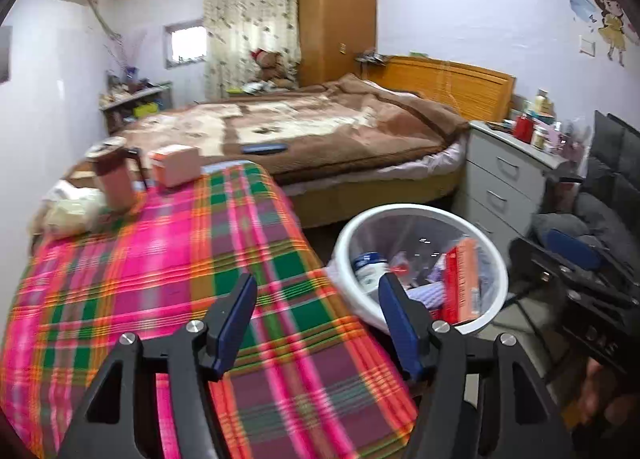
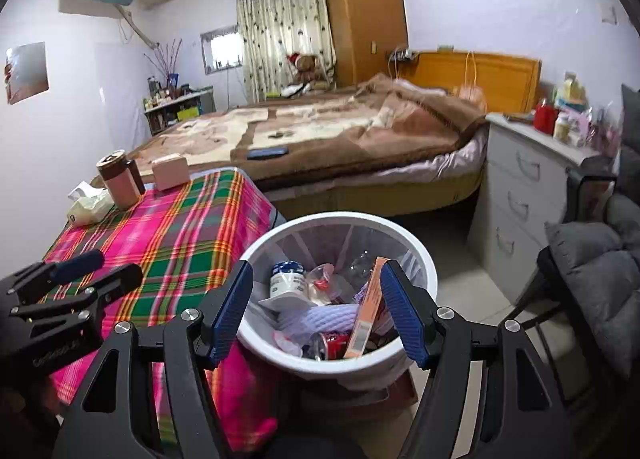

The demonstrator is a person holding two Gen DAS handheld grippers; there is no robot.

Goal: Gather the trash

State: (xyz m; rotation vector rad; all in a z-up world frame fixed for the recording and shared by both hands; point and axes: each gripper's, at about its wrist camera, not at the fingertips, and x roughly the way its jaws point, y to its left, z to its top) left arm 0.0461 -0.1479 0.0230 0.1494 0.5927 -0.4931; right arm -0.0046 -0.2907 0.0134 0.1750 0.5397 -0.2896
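Note:
A white trash bin (image 2: pixel 340 219) with a clear liner stands on the floor beside the plaid-covered table (image 2: pixel 180 227). Inside lie a white bottle (image 2: pixel 286 279), an orange box (image 2: pixel 366 311), white foam netting and wrappers. My right gripper (image 2: pixel 317 279) hangs open above the bin, with nothing between its fingers. My left gripper (image 1: pixel 318 291) is open too, over the table's near corner with the bin (image 1: pixel 420 211) to its right, and holds nothing. At the table's far left lie a crumpled tissue pack (image 2: pixel 90 205), a brown and pink mug (image 2: pixel 118 179) and a pink box (image 2: pixel 171 171).
A bed with a brown blanket (image 2: pixel 340 127) lies beyond the table, a dark phone (image 2: pixel 267 153) on it. Grey drawers (image 2: pixel 520 195) stand to the right of the bin, and a chair with grey cushions (image 2: pixel 592 259) at the far right.

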